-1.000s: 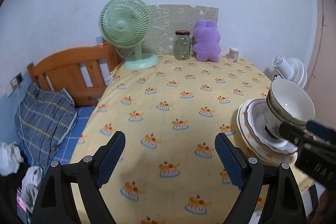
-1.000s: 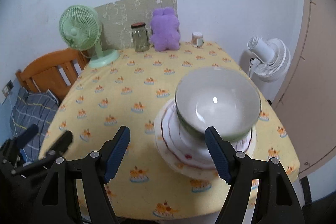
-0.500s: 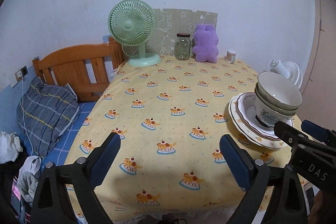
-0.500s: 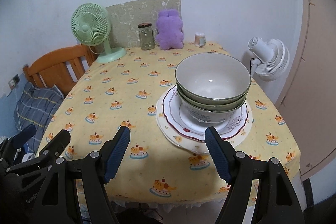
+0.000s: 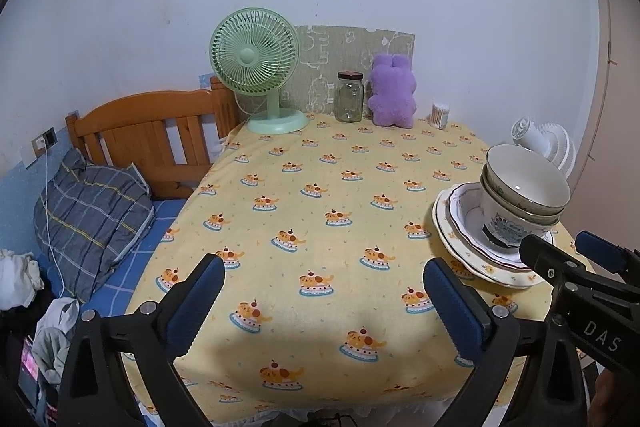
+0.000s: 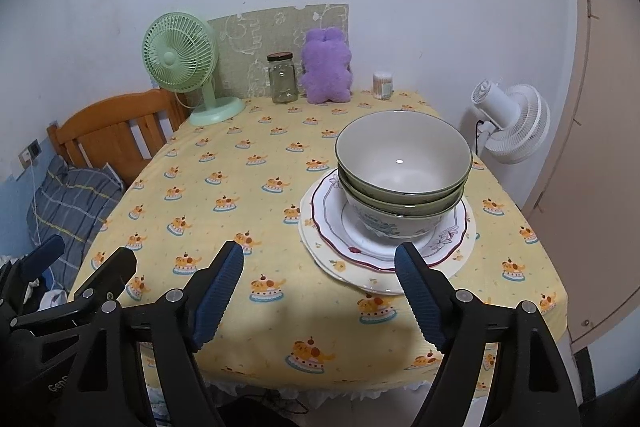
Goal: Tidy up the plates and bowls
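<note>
A stack of green-rimmed bowls [image 6: 402,167] sits nested on stacked plates [image 6: 332,251] at the right side of the yellow tablecloth; the stack also shows in the left wrist view [image 5: 524,195] on its plates [image 5: 452,227]. My right gripper [image 6: 320,283] is open and empty, held back from the table's front edge, with the stack ahead and slightly right. My left gripper [image 5: 324,295] is open and empty over the front edge, left of the stack. The right gripper's fingertips [image 5: 552,259] show at the right in the left wrist view.
At the back stand a green fan [image 6: 180,67], a glass jar [image 6: 283,79], a purple plush toy [image 6: 326,67] and a small cotton-swab container [image 6: 383,85]. A wooden bed frame [image 5: 152,131] with a plaid pillow lies left. A white fan [image 6: 508,123] stands right of the table.
Both grippers have pulled back and up from the table, so the bowl stack looks smaller and farther. The stack itself stays on the plates. Both grippers stay open.
</note>
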